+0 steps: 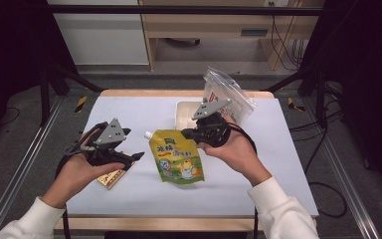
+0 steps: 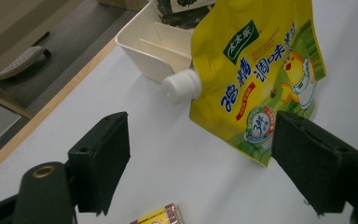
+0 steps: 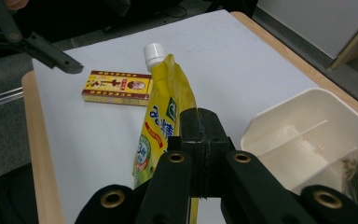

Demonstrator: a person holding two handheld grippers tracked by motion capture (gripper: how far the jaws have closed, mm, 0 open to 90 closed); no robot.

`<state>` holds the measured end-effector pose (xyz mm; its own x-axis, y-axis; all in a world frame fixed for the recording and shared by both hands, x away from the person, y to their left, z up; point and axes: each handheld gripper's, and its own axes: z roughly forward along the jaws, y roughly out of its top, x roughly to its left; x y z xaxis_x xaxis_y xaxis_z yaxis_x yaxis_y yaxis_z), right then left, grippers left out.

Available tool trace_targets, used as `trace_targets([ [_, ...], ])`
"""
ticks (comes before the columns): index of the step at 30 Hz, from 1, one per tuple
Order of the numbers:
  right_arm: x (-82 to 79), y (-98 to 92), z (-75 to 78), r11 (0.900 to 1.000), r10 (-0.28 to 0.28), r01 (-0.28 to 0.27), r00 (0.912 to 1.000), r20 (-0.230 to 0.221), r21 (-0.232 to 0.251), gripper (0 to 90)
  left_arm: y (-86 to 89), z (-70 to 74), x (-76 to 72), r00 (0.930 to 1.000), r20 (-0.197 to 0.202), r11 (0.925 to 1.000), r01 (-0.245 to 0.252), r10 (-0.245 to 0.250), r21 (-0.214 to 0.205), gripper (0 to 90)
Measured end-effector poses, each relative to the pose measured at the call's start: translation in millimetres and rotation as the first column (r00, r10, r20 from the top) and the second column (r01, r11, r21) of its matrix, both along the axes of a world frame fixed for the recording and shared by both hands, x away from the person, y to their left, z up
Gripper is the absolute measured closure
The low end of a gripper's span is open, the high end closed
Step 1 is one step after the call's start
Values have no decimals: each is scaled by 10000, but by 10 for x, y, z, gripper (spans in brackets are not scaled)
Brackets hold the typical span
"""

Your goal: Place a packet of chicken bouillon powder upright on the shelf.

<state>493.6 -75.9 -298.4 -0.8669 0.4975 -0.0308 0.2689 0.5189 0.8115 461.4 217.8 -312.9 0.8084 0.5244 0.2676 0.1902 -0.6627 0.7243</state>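
Pouch [image 3: 161,126], yellow with a white cap, hangs pinched at its edge in the clenched right gripper [image 3: 200,140], long axis running away from those jaws. The left gripper [image 2: 200,163] stands open and empty, pouch just beyond its jaws, cap toward them.

place: lab recording bay | signs: metal frame rails [image 1: 27,159], floor cables [image 1: 328,149] (dark curtains), white-covered table [image 1: 129,107]

Bright, even overhead light, dark surroundings, soft shadows, slightly grainy
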Motion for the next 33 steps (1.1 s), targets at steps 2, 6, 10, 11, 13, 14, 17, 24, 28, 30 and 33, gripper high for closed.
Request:
trace_targets([
  [2, -31, 39, 24, 9998, 180, -180, 9998, 32, -59, 900, -23, 23, 15, 9999, 20, 9997, 149, -150, 193, 224],
  [6, -75, 112, 52, 9986, 511, -509, 9985, 203, -104, 900, -41, 36, 46, 9994, 15, 9991, 353, -353, 225, 255],
  [10, -114, 158, 71, 9970, 768, -766, 9967, 256, -103, 900, -62, 18, 78, 9990, -57, 9985, 451, -450, 310, 271],
  [11, -122, 166, 74, 9967, 805, -803, 9964, 263, -100, 900, -70, 13, 85, 9987, -87, 9983, 495, -492, 307, 275],
  [13, -139, 182, 79, 9964, 846, -844, 9960, 285, -75, 900, -94, 3, 95, 9982, -143, 9979, 578, -574, 296, 289],
  [14, -146, 188, 81, 9956, 932, -931, 9952, 309, -68, 900, -109, 1, 100, 9979, -158, 9975, 639, -634, 304, 293],
  [17, -176, 210, 87, 9938, 1114, -1112, 9932, 326, -68, 900, -168, -5, 120, 9964, -191, 9960, 829, -823, 323, 318],
  [24, -224, 222, 107, 9915, 1292, -1288, 9913, 246, -164, 900, -269, -3, 202, 9899, -480, 9903, 1347, -1331, 325, 485],
  [28, -243, 210, 103, 9908, 1350, -1347, 9907, 185, -152, 900, -328, -12, 210, 9844, -675, 9851, 1657, -1624, 463, 607],
  [30, -250, 200, 95, 9892, 1457, -1456, 9893, 111, -140, 900, -333, 4, 214, 9854, -650, 9852, 1610, -1572, 590, 691],
  [33, -260, 192, 62, 9883, 1498, -1498, 9887, -45, -289, 855, -334, 32, 218, 9793, -881, 9824, 1850, -1820, 265, 760],
])
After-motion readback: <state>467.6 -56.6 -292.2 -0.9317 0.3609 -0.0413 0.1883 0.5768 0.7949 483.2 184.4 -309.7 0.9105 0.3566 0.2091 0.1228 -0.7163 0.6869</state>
